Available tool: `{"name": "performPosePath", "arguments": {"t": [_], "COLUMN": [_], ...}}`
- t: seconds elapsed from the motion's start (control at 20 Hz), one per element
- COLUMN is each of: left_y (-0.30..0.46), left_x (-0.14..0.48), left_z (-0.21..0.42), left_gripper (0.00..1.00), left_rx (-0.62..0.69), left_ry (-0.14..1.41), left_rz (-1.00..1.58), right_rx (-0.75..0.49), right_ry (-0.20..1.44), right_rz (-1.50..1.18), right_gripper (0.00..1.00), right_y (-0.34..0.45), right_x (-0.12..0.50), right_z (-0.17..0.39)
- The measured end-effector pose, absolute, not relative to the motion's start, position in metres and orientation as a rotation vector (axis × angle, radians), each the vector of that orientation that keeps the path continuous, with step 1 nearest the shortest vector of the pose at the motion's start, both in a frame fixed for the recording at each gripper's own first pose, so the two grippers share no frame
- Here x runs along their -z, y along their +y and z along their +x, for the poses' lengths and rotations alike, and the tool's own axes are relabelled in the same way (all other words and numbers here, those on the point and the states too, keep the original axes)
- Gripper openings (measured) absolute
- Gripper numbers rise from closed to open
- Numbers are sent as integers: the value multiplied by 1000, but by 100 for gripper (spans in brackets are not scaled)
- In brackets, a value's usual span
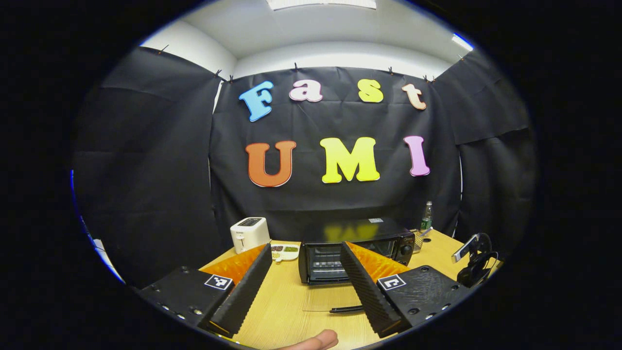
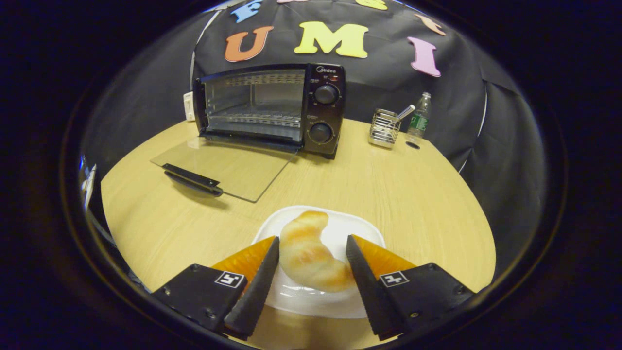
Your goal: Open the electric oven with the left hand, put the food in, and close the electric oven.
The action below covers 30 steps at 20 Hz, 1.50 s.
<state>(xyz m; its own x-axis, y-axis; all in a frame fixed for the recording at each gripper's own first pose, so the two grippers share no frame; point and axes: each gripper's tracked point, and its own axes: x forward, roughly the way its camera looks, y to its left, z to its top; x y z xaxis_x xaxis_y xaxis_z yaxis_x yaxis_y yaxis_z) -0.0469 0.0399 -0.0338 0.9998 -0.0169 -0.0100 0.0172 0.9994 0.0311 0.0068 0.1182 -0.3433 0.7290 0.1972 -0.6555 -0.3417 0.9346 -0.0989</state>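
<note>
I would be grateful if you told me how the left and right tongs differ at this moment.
The left tongs are raised above the table, aimed at the oven, with nothing between their fingers; the right tongs are down at the white plate, straddling the croissant. The left tongs' fingers have bare table between them, while the right tongs' left finger sits close against the croissant. Both are open, and neither grips anything.

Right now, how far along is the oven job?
Done: the black electric oven stands open, its glass door folded flat on the wooden table. In hand: the right gripper straddles the golden croissant on its white plate, fingers apart, not yet gripping. The left gripper hangs open facing the oven. Left: load the croissant, shut the door.
</note>
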Motion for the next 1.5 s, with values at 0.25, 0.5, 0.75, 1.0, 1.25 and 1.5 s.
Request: {"name": "performPosePath", "arguments": {"t": [0.25, 0.5, 0.75, 1.0, 1.25, 1.5], "left_y": [41, 42, 57, 78, 93, 101], "left_x": [50, 44, 45, 52, 60, 72], "left_z": [-49, -54, -56, -62, -63, -60], "left_gripper": [93, 93, 93, 93, 93, 93], "left_rx": [49, 89, 93, 82, 64, 47], "left_ry": [44, 2, -25, -20, -11, 5], "left_rz": [9, 1, -5, -35, -44, -68], "right_rx": [-320, -299, -387, -510, -571, -454], "right_ry": [685, 670, 617, 641, 568, 384], "right_rz": [-176, -52, 35, 219, 385, 443], "right_gripper": [70, 51, 48, 48, 48, 47], "right_y": [128, 125, 167, 238, 305, 336], "right_x": [344, 317, 271, 253, 234, 217], "right_z": [6, 9, 23, 45, 88, 155]}}
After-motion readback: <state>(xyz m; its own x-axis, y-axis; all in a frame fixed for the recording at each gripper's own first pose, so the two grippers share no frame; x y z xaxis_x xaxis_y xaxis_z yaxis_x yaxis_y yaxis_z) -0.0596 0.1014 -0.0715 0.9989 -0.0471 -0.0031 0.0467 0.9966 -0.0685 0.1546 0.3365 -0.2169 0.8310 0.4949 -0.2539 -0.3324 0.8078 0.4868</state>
